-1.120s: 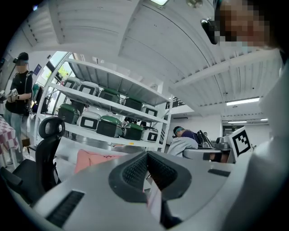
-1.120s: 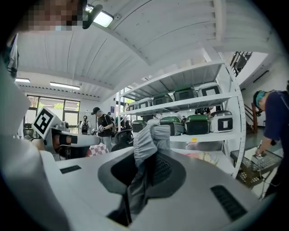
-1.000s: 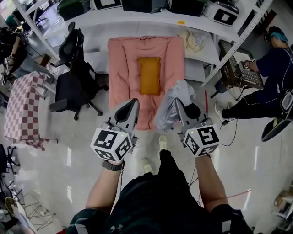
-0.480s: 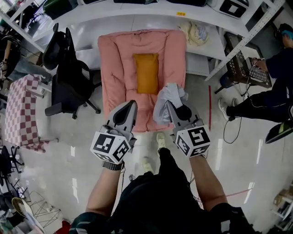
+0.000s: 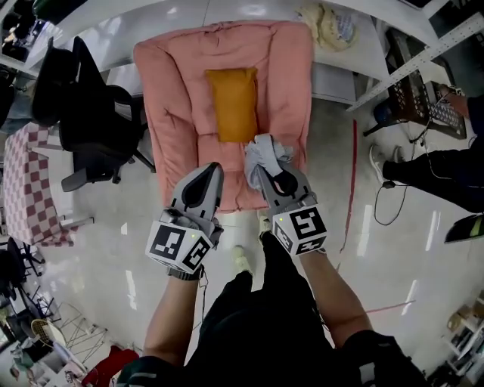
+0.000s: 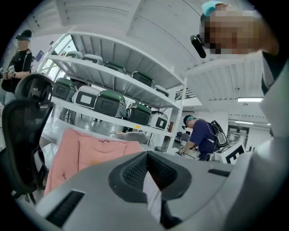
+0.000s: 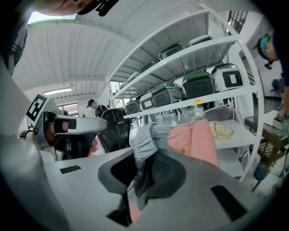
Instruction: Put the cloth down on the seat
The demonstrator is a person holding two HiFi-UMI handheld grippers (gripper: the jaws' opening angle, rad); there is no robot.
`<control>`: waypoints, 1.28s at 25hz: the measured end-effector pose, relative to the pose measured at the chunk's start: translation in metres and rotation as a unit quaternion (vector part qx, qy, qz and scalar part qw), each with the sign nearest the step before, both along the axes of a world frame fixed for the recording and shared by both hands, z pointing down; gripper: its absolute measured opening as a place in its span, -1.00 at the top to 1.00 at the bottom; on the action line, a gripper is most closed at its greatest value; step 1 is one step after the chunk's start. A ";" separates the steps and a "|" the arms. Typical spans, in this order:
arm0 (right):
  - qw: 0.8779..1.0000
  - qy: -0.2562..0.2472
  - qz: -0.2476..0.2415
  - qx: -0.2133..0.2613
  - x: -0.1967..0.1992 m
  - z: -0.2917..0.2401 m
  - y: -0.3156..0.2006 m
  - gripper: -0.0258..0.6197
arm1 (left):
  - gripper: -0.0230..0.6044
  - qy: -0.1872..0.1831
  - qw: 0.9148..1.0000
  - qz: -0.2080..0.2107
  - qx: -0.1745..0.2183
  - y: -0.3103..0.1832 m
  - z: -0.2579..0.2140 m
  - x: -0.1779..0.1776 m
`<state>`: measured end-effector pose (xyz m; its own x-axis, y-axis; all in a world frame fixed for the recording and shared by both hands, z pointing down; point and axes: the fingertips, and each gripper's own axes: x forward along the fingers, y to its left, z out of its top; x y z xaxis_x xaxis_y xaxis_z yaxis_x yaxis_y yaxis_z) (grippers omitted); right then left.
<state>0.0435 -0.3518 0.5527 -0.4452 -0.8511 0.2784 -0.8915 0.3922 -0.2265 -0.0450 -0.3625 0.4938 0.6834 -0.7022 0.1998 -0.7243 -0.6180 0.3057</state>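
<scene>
The seat (image 5: 174, 83) is a pink padded cushion on a chair, with an orange pillow (image 5: 233, 102) lying at its middle. My right gripper (image 5: 262, 171) is shut on a crumpled grey cloth (image 5: 265, 153), which bunches up out of the jaws over the front part of the seat, just below the pillow. In the right gripper view the cloth (image 7: 145, 143) stands up between the pads with the pink seat (image 7: 198, 140) behind it. My left gripper (image 5: 209, 172) is beside it to the left, shut and holding nothing, over the seat's front edge (image 6: 76, 151).
A black office chair (image 5: 83, 98) stands left of the seat, and a checked cloth (image 5: 23, 181) lies further left. A white shelf behind carries a cream bundle (image 5: 329, 23). A person (image 5: 446, 162) sits at the right. Shelves of green-lidded cases (image 6: 108, 101) rise ahead.
Both grippers have come down and forward toward the seat. The grey cloth, earlier off the seat's right front corner, now hangs over the cushion near the pillow.
</scene>
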 end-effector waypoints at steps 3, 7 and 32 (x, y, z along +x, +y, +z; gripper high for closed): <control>1.000 -0.011 -0.009 -0.011 0.000 0.033 -0.018 0.80 | 0.91 -0.005 1.000 -0.003 -0.008 -0.016 0.020 0.008; 0.999 -0.023 -0.020 -0.043 -0.002 0.080 -0.026 0.80 | 0.91 -0.012 0.999 -0.013 -0.032 -0.026 0.046 0.012; 0.957 -0.045 0.153 -0.241 0.183 0.300 -0.018 0.79 | 0.91 -0.023 0.994 0.065 -0.090 -0.042 0.140 0.113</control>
